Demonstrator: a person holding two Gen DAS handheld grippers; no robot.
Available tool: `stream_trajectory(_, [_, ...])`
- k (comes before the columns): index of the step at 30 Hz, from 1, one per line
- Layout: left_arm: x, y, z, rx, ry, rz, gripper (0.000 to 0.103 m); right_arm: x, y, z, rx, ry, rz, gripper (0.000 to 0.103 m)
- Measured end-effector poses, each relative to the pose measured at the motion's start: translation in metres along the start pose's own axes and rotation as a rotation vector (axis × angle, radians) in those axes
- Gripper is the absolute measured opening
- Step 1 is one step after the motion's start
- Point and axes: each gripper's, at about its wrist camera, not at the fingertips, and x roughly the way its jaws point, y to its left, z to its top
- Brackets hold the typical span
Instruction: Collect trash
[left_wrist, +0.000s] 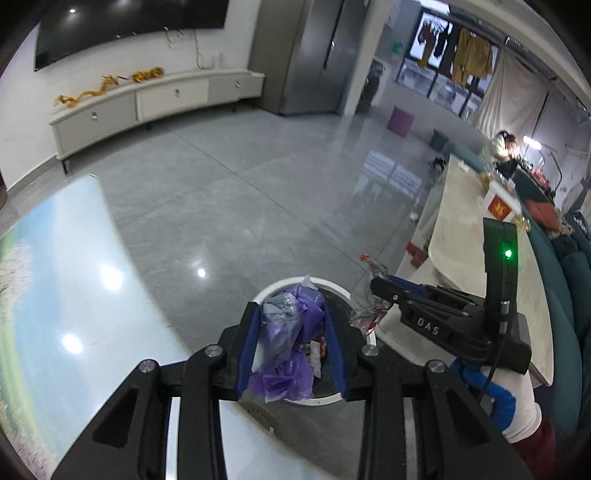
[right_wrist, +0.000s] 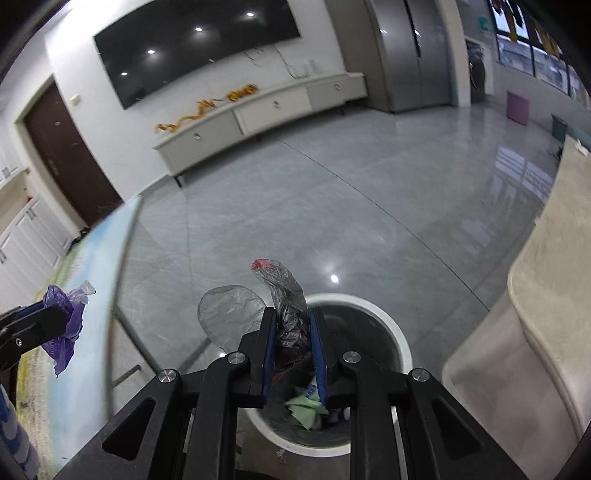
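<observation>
My left gripper (left_wrist: 291, 314) is shut on a crumpled purple and clear plastic bag (left_wrist: 284, 343) and holds it above the round white-rimmed trash bin (left_wrist: 332, 286) on the floor. My right gripper (right_wrist: 293, 321) is shut on a dark clear plastic bag with a red tip (right_wrist: 284, 295), also over the bin (right_wrist: 388, 325), which holds green paper and other scraps (right_wrist: 304, 406). In the left wrist view the right gripper (left_wrist: 380, 286) is to the right with its clear bag (left_wrist: 369, 306). In the right wrist view the left gripper (right_wrist: 55, 317) is at the left with the purple bag (right_wrist: 62, 332).
A glass table with a sky-print top (left_wrist: 55, 295) is at the left. A long beige table (left_wrist: 465, 236) and teal sofa (left_wrist: 569, 273) are at the right. A white TV cabinet (left_wrist: 147, 103) stands at the far wall. A seated person (left_wrist: 504, 147) is far right.
</observation>
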Motion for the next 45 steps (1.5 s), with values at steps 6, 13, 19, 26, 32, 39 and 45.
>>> stream_trajectory(6, [0.042,-0.021,0.011,0.020,0.055,-0.004,0.034,0.025,-0.031,-0.007,0.070,0.053,-0.024,0.019])
stream_trajectory(13, [0.070,-0.021,0.018,-0.016,0.077,-0.026,0.059,0.044,-0.048,-0.011,0.127,0.088,-0.047,0.052])
stream_trajectory(19, [0.071,-0.012,0.017,-0.053,0.084,-0.023,0.060,0.046,-0.055,-0.013,0.139,0.110,-0.052,0.052])
stream_trajectory(26, [0.046,-0.002,0.016,-0.078,0.033,0.018,0.060,0.033,-0.047,-0.006,0.126,0.092,-0.064,0.053])
stream_trajectory(32, [0.005,0.012,0.009,-0.107,-0.040,0.067,0.069,0.000,-0.028,0.003,0.086,0.033,-0.075,0.056])
stream_trajectory(39, [-0.059,0.040,-0.005,-0.155,-0.150,0.161,0.076,-0.044,0.021,0.017,-0.022,-0.069,-0.067,0.065])
stream_trajectory(45, [-0.116,0.075,-0.029,-0.213,-0.247,0.284,0.081,-0.068,0.083,0.019,-0.163,-0.132,-0.042,0.077])
